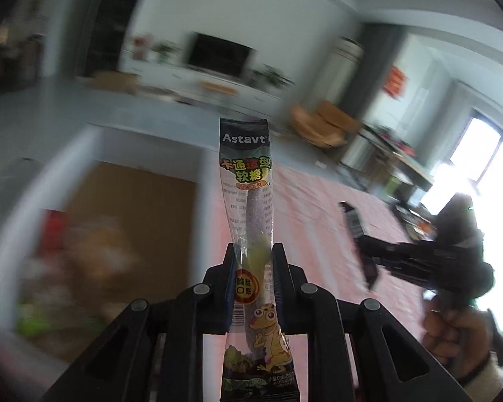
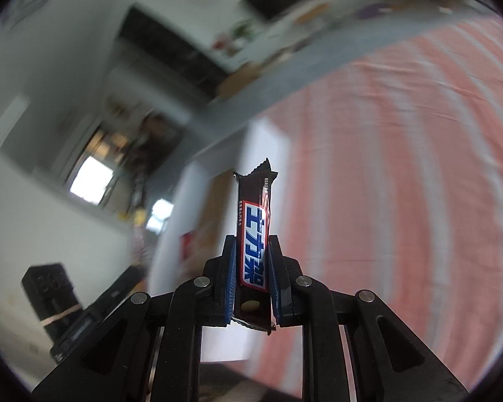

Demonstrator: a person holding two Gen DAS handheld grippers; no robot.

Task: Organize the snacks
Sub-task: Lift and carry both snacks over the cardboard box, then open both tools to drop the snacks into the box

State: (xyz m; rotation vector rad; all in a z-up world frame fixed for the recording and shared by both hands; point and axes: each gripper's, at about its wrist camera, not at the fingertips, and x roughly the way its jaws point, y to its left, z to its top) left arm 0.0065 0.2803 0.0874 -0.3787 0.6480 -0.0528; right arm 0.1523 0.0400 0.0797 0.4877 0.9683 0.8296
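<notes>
Candy packet stands upright between the left gripper's jaws; box just to its left, snacks inside. Right gripper off to the right over the cloth, bar pinched in it.

Snacks inside the white box blur beyond recognition.

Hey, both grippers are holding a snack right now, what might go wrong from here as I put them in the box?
1. The left gripper pinches the long gummy candy packet near its lower half, so the tall free end may flop or snag the white box rim.
2. The right gripper holds the chocolate bar close beside the left one; they might collide.
3. Motion blur suggests fast movement, so a slip seems possible.
</notes>
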